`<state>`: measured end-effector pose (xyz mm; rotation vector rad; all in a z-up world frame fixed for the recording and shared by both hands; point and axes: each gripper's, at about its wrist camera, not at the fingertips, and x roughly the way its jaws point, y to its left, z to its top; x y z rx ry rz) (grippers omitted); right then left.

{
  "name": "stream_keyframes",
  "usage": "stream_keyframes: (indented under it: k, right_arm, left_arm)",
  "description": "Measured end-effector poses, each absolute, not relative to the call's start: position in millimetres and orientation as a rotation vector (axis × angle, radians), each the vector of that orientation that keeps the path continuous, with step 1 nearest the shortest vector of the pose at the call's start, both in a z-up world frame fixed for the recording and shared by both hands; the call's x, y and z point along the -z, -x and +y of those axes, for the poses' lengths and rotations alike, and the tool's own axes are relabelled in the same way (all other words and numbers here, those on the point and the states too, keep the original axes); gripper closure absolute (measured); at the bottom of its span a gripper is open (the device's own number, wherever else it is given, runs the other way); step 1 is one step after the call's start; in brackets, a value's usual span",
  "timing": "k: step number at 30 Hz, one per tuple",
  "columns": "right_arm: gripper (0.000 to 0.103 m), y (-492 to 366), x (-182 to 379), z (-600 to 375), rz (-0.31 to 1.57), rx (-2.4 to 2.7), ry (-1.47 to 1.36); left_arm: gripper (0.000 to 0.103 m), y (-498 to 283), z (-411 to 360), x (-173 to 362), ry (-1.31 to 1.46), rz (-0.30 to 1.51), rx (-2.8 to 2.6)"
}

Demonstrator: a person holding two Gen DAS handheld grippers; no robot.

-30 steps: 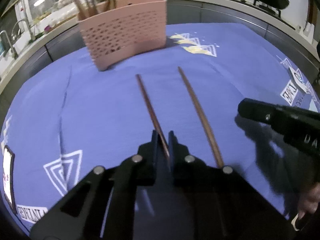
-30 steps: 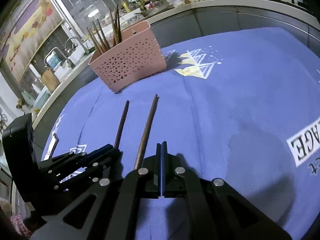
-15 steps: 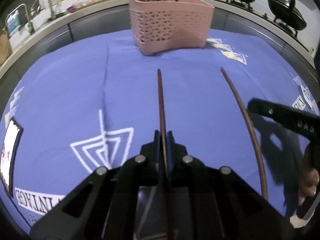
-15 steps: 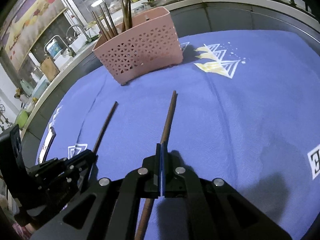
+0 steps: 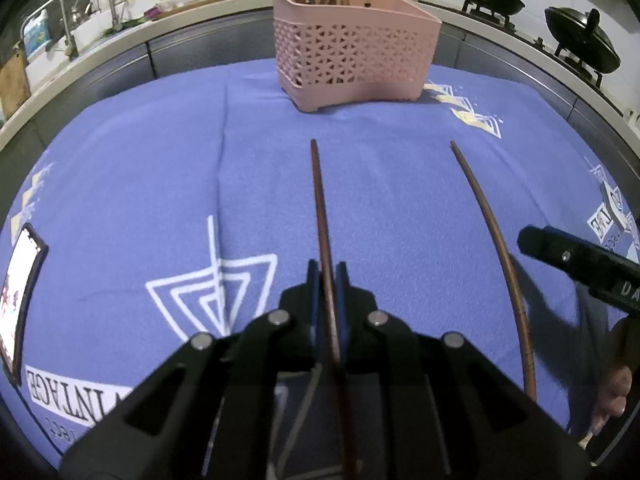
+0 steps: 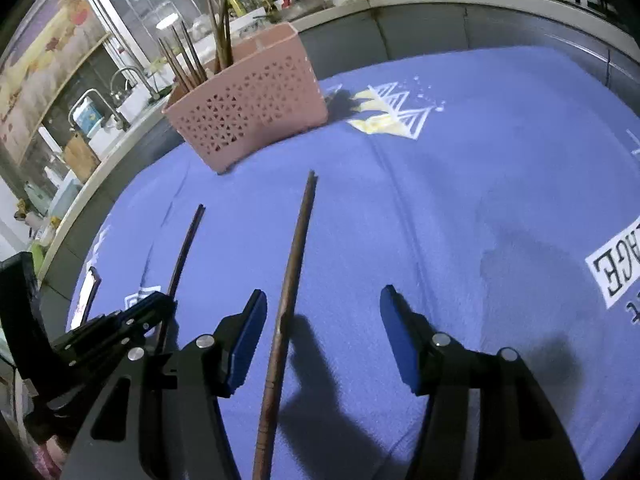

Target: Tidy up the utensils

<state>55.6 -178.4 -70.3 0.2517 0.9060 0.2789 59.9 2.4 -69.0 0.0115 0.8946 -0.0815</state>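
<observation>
My left gripper (image 5: 327, 270) is shut on a dark wooden chopstick (image 5: 320, 208) that points toward the pink perforated utensil basket (image 5: 352, 60). A second chopstick (image 5: 492, 236) lies on the blue cloth to its right. In the right wrist view my right gripper (image 6: 320, 300) is open, its jaws wide apart around that second chopstick (image 6: 294, 264), which lies nearer the left finger. The left gripper (image 6: 156, 308) and its chopstick (image 6: 186, 248) show at lower left. The basket (image 6: 248, 112) holds several chopsticks standing upright.
A blue printed cloth (image 5: 140, 184) covers the table. A phone (image 5: 20, 292) lies near the cloth's left edge. A sink with taps (image 5: 72, 36) is beyond the table on the left, and woks (image 5: 580, 40) sit on a stove at the back right.
My right gripper has opened from shut and now straddles the second chopstick. My left gripper, still shut on its chopstick, has turned it toward the basket.
</observation>
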Motion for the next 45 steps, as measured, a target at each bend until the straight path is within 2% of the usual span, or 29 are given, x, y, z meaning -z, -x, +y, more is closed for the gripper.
stream_keyframes:
  k: [20,25,27,34,37,39,45]
  right_arm:
    - [0.041,-54,70,-176,0.933,-0.295,-0.254]
    - [0.041,-51,70,-167,0.938,-0.317,-0.204]
    - [0.042,-49,70,-164,0.936,-0.321,-0.191]
    - [0.043,-45,71,-157,0.94,-0.334,-0.179]
    - [0.043,-44,71,-163,0.938,-0.339,-0.24]
    - [0.043,-42,72,-167,0.933,-0.345,-0.265]
    - [0.037,-37,75,-178,0.91,-0.377,-0.398]
  left_arm:
    - [0.09,-58,3,69,-0.017,0.883,0.07]
    - [0.082,-57,1,69,-0.026,0.874,0.062]
    - [0.075,-56,1,69,-0.029,0.871,0.063]
    - [0.069,-54,1,70,-0.021,0.861,0.071]
    - [0.057,-53,2,71,-0.005,0.86,0.093]
    - [0.037,-53,1,72,-0.003,0.861,0.103]
    - [0.03,-56,3,71,0.036,0.873,0.127]
